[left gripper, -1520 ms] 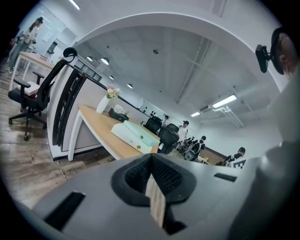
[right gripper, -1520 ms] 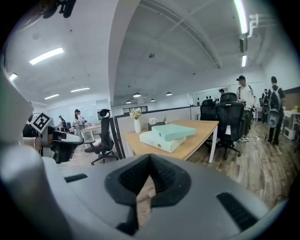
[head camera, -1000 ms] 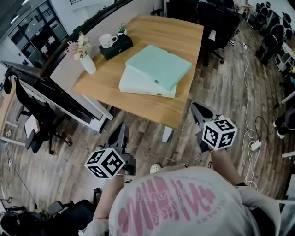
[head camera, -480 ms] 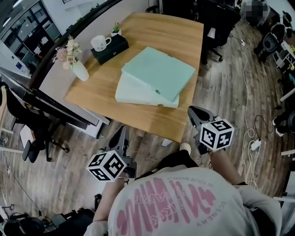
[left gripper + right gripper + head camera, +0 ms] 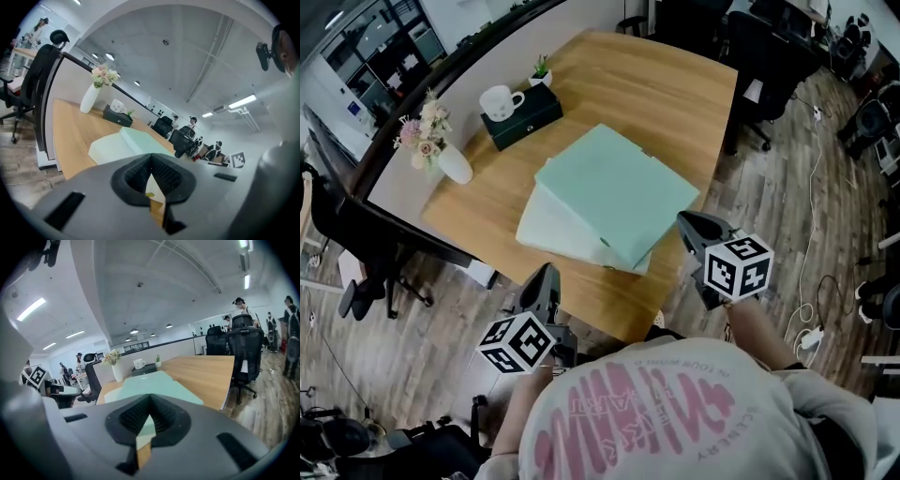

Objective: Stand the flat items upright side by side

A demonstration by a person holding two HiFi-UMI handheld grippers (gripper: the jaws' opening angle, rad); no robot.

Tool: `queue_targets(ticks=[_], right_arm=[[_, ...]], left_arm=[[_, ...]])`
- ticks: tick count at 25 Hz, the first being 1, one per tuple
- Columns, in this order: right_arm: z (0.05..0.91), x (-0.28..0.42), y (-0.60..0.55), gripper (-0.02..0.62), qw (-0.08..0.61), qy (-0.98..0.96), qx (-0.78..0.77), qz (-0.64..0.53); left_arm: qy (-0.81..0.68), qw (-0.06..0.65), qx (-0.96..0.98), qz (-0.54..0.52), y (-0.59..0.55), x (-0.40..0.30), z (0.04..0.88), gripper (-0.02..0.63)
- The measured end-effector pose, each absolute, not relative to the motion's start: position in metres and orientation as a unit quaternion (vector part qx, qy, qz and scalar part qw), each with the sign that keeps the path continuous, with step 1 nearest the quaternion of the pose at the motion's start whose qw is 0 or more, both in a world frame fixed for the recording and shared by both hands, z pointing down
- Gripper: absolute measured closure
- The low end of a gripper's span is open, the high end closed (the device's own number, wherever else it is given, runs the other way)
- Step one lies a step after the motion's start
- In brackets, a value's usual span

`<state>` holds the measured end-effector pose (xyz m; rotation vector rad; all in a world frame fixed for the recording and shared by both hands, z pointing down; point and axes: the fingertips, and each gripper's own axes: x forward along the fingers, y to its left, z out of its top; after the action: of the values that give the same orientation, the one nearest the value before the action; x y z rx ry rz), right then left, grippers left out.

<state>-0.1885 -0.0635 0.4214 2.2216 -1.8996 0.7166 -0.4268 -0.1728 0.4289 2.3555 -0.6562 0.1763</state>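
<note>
Two mint binders lie flat on the desk, stacked askew: the upper binder rests over the paler lower binder, and their spines face the near edge. The stack sits ahead of both tools and between them. The right tool is nearer, its tip just beside the upper binder's near right corner. The left tool hangs off the desk's near edge, short of the lower binder (neither seems to touch anything). Both tools are closed tight and empty.
</note>
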Motion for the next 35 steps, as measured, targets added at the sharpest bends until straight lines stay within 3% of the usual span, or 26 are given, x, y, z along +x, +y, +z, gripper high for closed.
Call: queue_targets(ticks=[12,14,16,18,22,28,35], right_arm=[[0.443,-0.069,-0.148,0.594,0.101,-0.684,0.674,0.259],[0.45,-0.063,-0.163,0.549,0.102,-0.701,0.651,0.273],[0.457,-0.059,-0.177,0.479,0.101,-0.715,0.629,0.288],[0.464,-0.053,-0.189,0.423,0.097,-0.721,0.618,0.3],[0.484,-0.061,-0.206,0.249,0.088,-0.738,0.577,0.338],[0.509,-0.09,-0.206,0.222,0.128,-0.765,0.501,0.384],[0.509,-0.101,-0.209,0.253,0.13,-0.781,0.483,0.375]], left_arm=[[-0.363,0.4,0.841,0.028,-0.209,-0.359,0.459,0.603],[-0.379,0.399,0.834,0.025,-0.212,-0.354,0.459,0.601],[-0.391,0.396,0.831,0.025,-0.216,-0.348,0.457,0.563],[-0.389,0.394,0.832,0.031,-0.225,-0.337,0.458,0.476],[-0.378,0.406,0.83,0.063,-0.239,-0.319,0.472,0.355],[-0.366,0.424,0.818,0.133,-0.241,-0.295,0.495,0.227],[-0.332,0.428,0.825,0.163,-0.23,-0.277,0.502,0.249]])
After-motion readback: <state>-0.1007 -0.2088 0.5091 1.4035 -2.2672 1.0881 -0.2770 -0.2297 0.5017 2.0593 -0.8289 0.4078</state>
